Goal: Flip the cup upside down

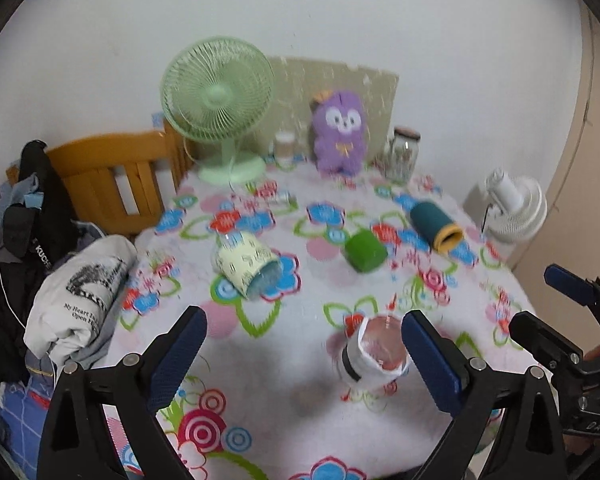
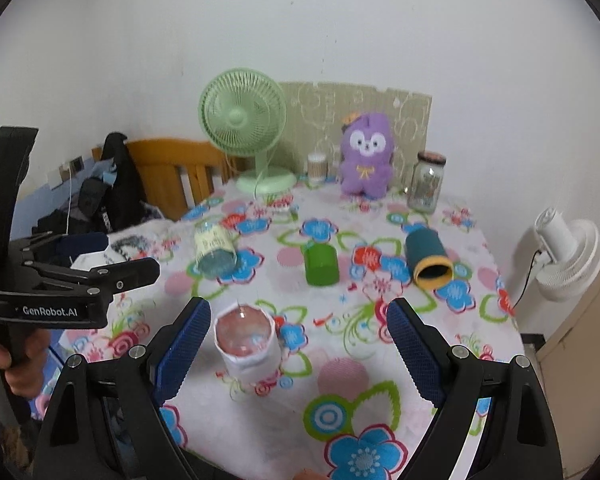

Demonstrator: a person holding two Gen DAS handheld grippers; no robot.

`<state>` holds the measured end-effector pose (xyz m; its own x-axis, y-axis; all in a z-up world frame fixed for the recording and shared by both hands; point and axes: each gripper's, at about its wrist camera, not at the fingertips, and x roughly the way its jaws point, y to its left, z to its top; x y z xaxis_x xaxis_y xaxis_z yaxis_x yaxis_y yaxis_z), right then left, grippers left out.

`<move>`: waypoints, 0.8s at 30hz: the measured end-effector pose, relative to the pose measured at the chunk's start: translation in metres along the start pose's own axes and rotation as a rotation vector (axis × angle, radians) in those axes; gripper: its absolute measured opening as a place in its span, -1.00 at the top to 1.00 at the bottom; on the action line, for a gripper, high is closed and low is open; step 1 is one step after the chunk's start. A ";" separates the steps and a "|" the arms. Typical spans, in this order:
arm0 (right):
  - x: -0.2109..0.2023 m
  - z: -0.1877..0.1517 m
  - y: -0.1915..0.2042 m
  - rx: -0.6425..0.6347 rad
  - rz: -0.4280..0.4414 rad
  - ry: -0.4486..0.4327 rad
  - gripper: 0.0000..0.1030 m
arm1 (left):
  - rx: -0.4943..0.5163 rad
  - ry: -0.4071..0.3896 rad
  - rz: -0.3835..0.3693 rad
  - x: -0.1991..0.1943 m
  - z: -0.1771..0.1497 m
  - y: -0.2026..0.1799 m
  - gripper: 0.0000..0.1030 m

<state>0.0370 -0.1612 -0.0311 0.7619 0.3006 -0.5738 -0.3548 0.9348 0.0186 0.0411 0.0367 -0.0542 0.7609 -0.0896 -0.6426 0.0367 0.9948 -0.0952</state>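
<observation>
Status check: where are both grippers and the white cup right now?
Left gripper open, right gripper open, both empty. White paper-wrapped cup near table edge, mouth toward cameras, unflipped, ungripped. Nothing blocking; green cup lies farther back.

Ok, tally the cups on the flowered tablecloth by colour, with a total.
Clear glass cup with white paper sleeve: 1
Pale yellow printed cup lying on its side: 1
Green plastic cup: 1
Dark teal cup with yellow rim, on its side: 1
Total: 4
</observation>
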 end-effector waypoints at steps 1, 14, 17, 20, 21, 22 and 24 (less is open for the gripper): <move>-0.004 0.003 0.002 -0.001 -0.005 -0.014 -0.78 | -0.008 -0.018 -0.002 -0.003 0.001 0.001 -0.93; -0.045 0.026 0.027 -0.062 -0.066 -0.175 -0.99 | -0.058 -0.285 0.024 -0.048 0.006 0.005 -1.00; -0.052 0.028 0.031 -0.061 -0.075 -0.205 -0.99 | -0.059 -0.330 0.033 -0.054 0.005 0.004 -1.00; -0.056 0.029 0.033 -0.063 -0.102 -0.233 -0.99 | -0.048 -0.369 0.040 -0.061 0.004 0.003 -1.00; -0.058 0.029 0.032 -0.056 -0.115 -0.245 -0.99 | -0.044 -0.382 0.042 -0.063 0.004 0.004 -1.00; -0.060 0.029 0.032 -0.048 -0.121 -0.252 -0.99 | -0.043 -0.390 0.044 -0.064 0.003 0.004 -1.00; -0.063 0.029 0.028 -0.019 -0.123 -0.261 -0.99 | -0.043 -0.403 0.049 -0.066 0.001 0.005 -1.00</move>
<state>-0.0049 -0.1486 0.0296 0.9127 0.2257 -0.3407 -0.2590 0.9643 -0.0552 -0.0082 0.0481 -0.0117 0.9544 -0.0076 -0.2986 -0.0263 0.9937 -0.1092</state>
